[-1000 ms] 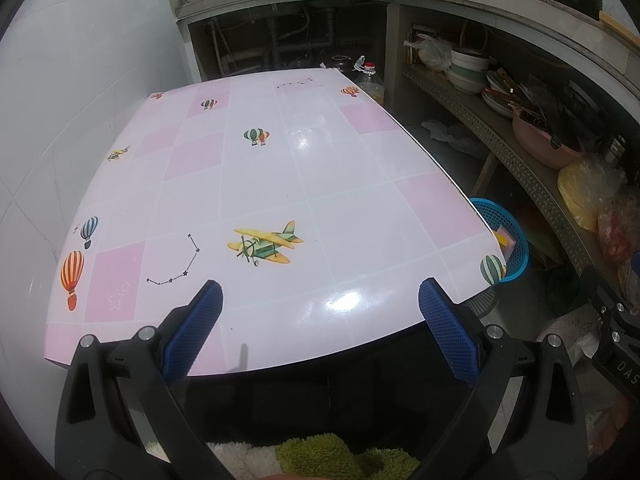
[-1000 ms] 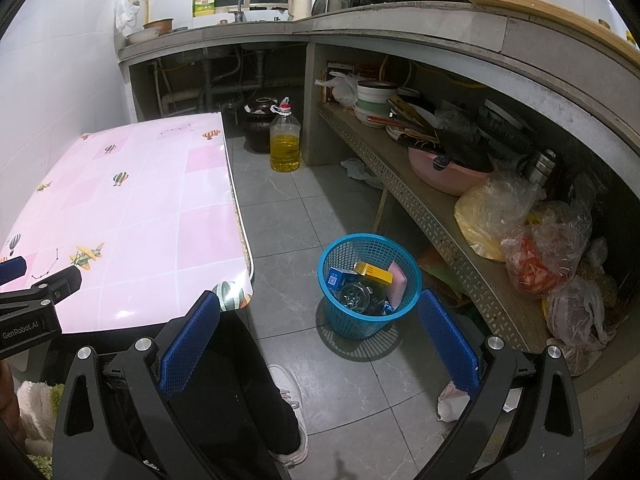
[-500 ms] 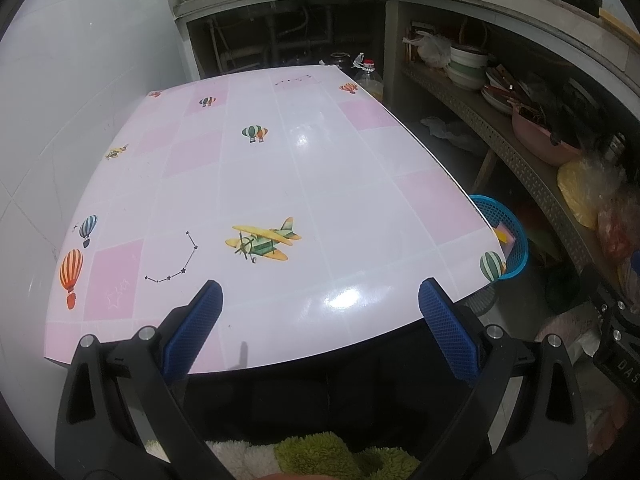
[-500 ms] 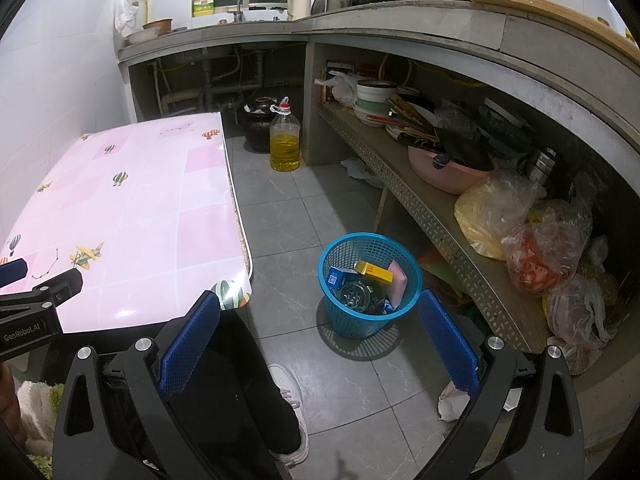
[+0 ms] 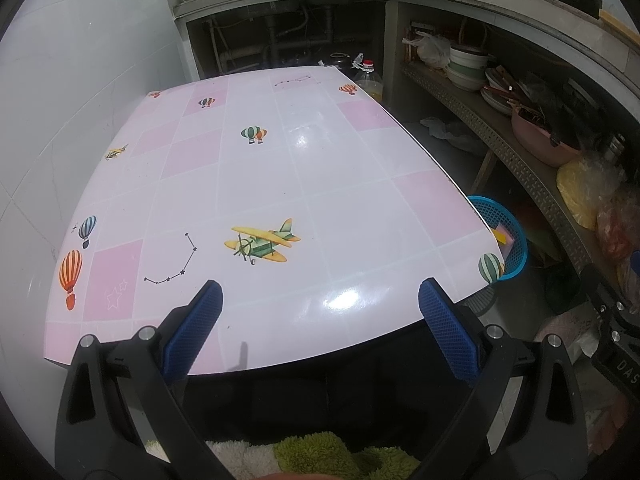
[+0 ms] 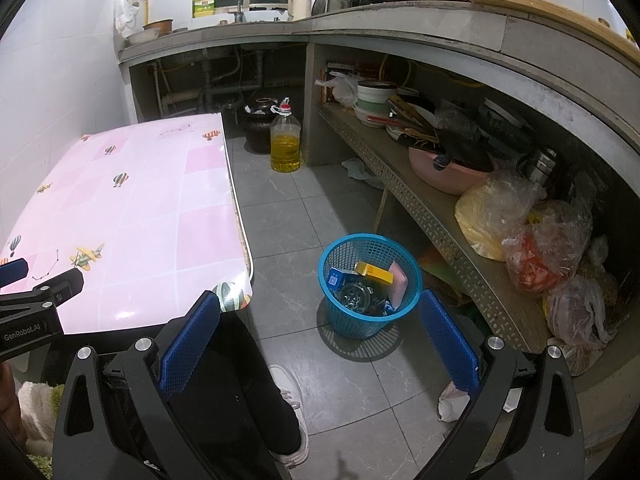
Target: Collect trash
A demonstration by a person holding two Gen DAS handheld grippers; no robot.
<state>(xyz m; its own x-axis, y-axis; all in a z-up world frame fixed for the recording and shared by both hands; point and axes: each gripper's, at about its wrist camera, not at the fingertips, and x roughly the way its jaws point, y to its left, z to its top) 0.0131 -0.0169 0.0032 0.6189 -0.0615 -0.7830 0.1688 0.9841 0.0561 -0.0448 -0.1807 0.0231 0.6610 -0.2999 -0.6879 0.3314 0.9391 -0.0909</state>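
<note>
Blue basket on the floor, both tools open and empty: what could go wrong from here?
1. The blue basket is light mesh and already holds boxes; a nudge from the right tool could tip it.
2. The person's shoe lies near the basket, so a step might kick it.
3. The left tool hovers over the glossy table; nothing on it looks like trash, so a grab could scrape it.

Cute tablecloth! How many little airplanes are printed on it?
2: a big yellow airplane near the front edge, a small airplane by the left edge. Others may be hidden.

"GenRobot.AI" on left hand-held gripper (image 6: 10, 270); "DAS" on right hand-held gripper (image 5: 636, 258).
</note>
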